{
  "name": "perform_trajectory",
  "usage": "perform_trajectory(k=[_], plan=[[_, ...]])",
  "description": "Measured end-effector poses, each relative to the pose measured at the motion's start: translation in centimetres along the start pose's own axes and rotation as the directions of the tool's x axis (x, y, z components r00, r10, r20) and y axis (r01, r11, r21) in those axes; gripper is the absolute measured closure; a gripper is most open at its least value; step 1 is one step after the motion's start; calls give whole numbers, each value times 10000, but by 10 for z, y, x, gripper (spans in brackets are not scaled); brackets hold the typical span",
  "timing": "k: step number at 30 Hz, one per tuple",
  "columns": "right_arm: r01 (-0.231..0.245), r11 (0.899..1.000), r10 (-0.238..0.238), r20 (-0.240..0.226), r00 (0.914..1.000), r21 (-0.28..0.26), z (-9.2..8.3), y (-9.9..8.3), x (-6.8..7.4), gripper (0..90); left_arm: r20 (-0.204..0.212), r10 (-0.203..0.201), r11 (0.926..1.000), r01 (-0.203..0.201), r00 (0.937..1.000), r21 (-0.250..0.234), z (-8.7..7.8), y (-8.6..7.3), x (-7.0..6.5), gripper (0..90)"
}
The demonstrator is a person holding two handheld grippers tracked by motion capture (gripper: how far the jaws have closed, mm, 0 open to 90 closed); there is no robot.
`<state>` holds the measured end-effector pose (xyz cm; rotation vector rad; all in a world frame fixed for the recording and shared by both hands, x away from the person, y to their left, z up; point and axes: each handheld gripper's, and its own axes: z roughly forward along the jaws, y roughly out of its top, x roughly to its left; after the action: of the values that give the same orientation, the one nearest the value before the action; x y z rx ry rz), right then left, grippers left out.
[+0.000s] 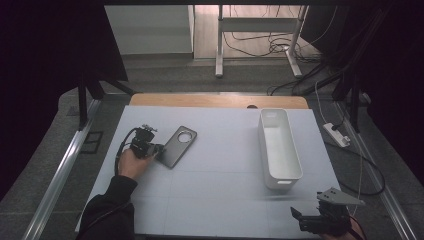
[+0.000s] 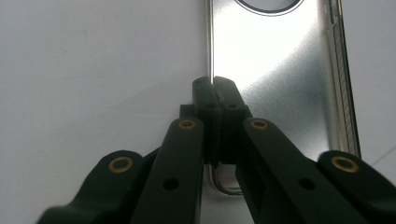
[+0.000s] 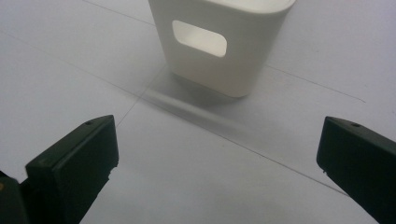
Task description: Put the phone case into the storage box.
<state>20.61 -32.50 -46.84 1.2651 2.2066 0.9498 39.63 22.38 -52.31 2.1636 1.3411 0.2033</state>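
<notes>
Grey, flat metallic phone case with a round camera cut-out (image 1: 178,146) lies tilted at centre left of the high view on the pale sheet covering the table (image 1: 215,190). At its lower-left corner sits the left gripper (image 1: 158,152), held in the person's left hand (image 1: 131,163). In the left gripper view the jaws stand closed together on the case's left rim (image 2: 210,70), pinching the thin edge near the lower end; the case's shiny back (image 2: 275,79) runs up the right half of that frame, with the ring of the cut-out at the top edge.

Judgement: step in hand is the grasp before a lift. The bite is narrow and well off-centre, so the case will likely pivot and droop from the pinch. Lift slowly, keep the wrist level, and check that the far end clears the sheet before carrying. If it slips, set down and re-grip deeper along the rim.

Right of centre in the high view stands the long white plastic bin with rounded corners (image 1: 280,145), empty, probably the drop target. Its near end wall with a slot handle (image 3: 200,38) fills the top of the right gripper view.

At lower right of the high view the right gripper (image 1: 312,218) hovers off the table's near edge, jaws spread wide, nothing between them. It is well apart from the bin and could steady it during placement.
</notes>
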Motion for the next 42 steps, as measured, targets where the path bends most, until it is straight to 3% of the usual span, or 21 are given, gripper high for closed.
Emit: perform_trajectory(k=[11,21,26,30,32,37,42], plan=[[-49,10000,49,-50,10000,39,0,0,-1,0,262,153,9944,-125,9995,-1045,-17,-9,-14,894],[-45,10000,45,-58,10000,24,0,0,-1,0,372,286,9833,-214,9989,-1807,-32,-21,-26,894],[-36,10000,36,-83,10000,11,0,0,-1,0,416,361,9724,-255,9985,-2319,-43,-27,-35,893],[-26,10000,26,-88,10000,4,0,0,-1,0,481,376,9696,-247,9981,-2435,-47,-30,-38,893],[-13,10000,13,-101,9999,2,0,0,-1,0,542,335,9620,-175,9980,-2725,-55,-34,-41,893],[-21,10000,21,-103,9999,5,-1,0,-1,0,666,363,9513,-140,9971,-3080,-66,-41,-47,893],[-2,10000,2,-106,9999,-2,-1,0,0,0,730,427,9452,-167,9964,-3260,-73,-49,-53,893]])
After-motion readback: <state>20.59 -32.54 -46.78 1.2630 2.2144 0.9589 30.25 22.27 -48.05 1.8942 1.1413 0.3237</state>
